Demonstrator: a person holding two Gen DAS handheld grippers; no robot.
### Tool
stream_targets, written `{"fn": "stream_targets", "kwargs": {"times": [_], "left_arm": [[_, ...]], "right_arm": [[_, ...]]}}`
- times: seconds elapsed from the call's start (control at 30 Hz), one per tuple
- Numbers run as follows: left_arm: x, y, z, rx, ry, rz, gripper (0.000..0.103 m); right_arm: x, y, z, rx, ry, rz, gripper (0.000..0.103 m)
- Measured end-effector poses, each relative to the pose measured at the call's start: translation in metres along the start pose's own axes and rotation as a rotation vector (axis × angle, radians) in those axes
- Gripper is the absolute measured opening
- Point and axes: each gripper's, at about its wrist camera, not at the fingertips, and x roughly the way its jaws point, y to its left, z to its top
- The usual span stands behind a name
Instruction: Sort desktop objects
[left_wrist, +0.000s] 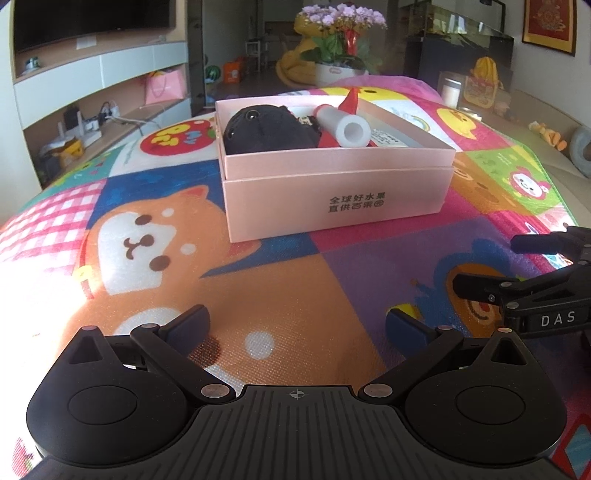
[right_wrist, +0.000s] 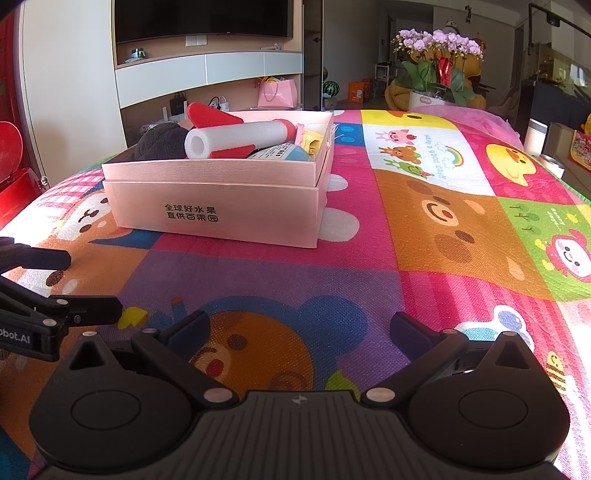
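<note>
black tongs (left_wrist: 297, 325), silver rivets, ribbed housing

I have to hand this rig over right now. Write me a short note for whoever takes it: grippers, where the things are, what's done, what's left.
Left gripper: open, empty, low over the cartoon mat.
Right gripper: open, empty, beside the left one.
Pink box sits ahead on the mat, lid off. Inside: black plush toy, white foam rocket with red fins, a yellow toy and a blue-and-white item.
Done: everything visible is already in the box.
Left: no loose item shows on the mat; check outside both views before finishing.
</note>
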Motion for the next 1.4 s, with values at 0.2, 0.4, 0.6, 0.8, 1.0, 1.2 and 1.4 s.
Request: {"fn": "stream_targets", "kwargs": {"times": [0.2, 0.4, 0.6, 0.8, 1.0, 1.2, 1.4], "left_arm": [[-0.0006, -0.0038, -0.0012, -0.016, -0.007, 0.025, 0.103], [-0.0013, -0.0056, -0.0031, -0.019, -0.021, 0.035, 0.103], [-0.0013, -0.0057, -0.003, -0.019, -0.022, 0.035, 0.103], [-0.0013, -0.0053, -0.0032, -0.021, -0.021, 0.034, 0.103], [-0.0007, -0.0053, -0.0018, -0.021, -0.017, 0.033, 0.103], [0.0001, -0.0061, -0.0017, -0.021, -0.015, 0.037, 0.103], [0.0, -0.0061, -0.0018, -0.021, -0.016, 0.036, 0.103]], "right_arm": [[0.0001, 0.0001, 0.0001, 0.0, 0.0, 0.0, 0.103], [0.0, 0.0002, 0.0001, 0.0, 0.0, 0.0, 0.103], [-0.0003, 0.0002, 0.0, 0.0, 0.0, 0.0, 0.103], [-0.0003, 0.0003, 0.0, 0.0, 0.0, 0.0, 0.103], [-0.0003, 0.0002, 0.0, 0.0, 0.0, 0.0, 0.103], [-0.0004, 0.0003, 0.0, 0.0, 0.0, 0.0, 0.103], [-0.0006, 0.0002, 0.0, 0.0, 0.0, 0.0, 0.103]]}}
